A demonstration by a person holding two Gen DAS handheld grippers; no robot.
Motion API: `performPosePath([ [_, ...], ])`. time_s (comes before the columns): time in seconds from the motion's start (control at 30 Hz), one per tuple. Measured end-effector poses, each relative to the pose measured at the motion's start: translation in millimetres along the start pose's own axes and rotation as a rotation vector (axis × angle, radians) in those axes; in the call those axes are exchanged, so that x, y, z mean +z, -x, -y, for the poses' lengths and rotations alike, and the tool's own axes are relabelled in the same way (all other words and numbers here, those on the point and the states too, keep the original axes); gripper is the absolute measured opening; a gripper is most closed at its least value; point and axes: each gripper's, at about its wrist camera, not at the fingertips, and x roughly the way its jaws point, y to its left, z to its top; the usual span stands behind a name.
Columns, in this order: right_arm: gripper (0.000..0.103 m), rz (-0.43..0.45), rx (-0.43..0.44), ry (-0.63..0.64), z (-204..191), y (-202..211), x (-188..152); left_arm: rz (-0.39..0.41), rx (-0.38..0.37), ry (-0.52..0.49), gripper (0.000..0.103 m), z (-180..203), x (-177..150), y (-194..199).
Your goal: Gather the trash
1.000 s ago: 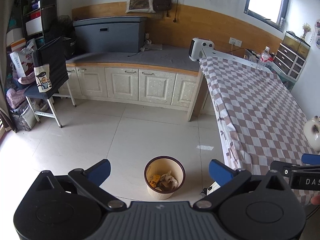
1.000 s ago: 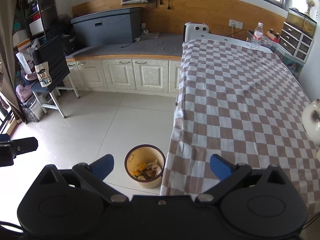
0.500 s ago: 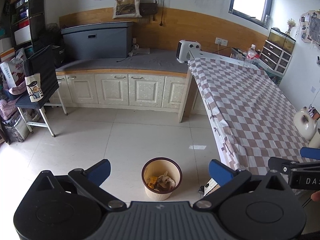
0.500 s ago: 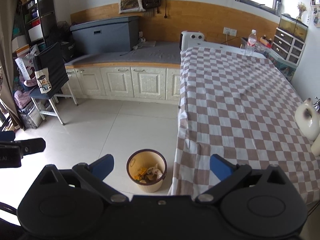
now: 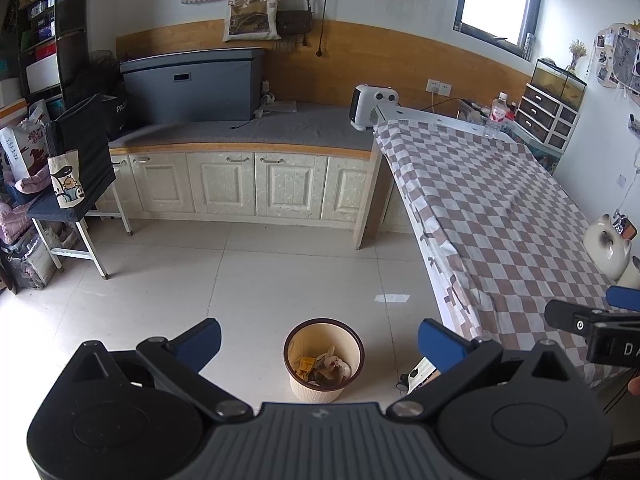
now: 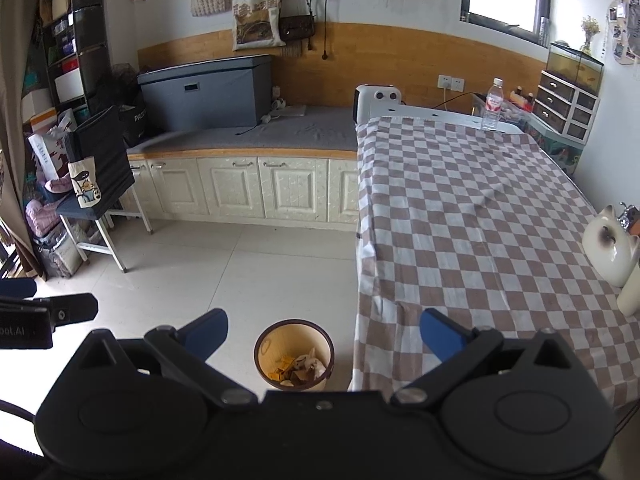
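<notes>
Floor (image 5: 280, 272) of pale tile carries the room's furniture; a long table (image 6: 460, 208) draped in a brown-and-white checked cloth runs from the near right toward the far wall; a low run of cream cabinets (image 5: 240, 184) with a grey top stands along that wall, with a large grey box (image 5: 192, 84) resting on the left part of the top; a white heater (image 5: 374, 106) sits at the table's far left corner; a white cat-shaped vase (image 6: 612, 244) stands at the table's right edge; a clear water bottle (image 6: 493, 104) stands upright at the table's far edge.

Trash bin (image 5: 324, 360), cream with a dark rim, stands on the floor just beside the table's near left corner; crumpled paper and orange wrappers (image 6: 298, 370) lie inside it, well below the rim.

Left gripper (image 5: 320, 340) hangs above the bin with its blue pads (image 5: 200, 340) spread wide apart; nothing lies between them. Right gripper (image 6: 324, 330) is held over the table's left edge and the bin, its fingers likewise fully spread and holding nothing; in the left wrist view it appears at the right margin, and in the right wrist view the left one appears at the left margin.
</notes>
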Motion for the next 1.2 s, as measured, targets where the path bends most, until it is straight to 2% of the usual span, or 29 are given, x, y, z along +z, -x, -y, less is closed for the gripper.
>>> performPosePath([
  [1.2,0.103,-0.012,0.0,-0.008,-3.7,-6.8,1.1,-0.021,0.006,0.001,0.103,-11.3,1.6,-12.5],
])
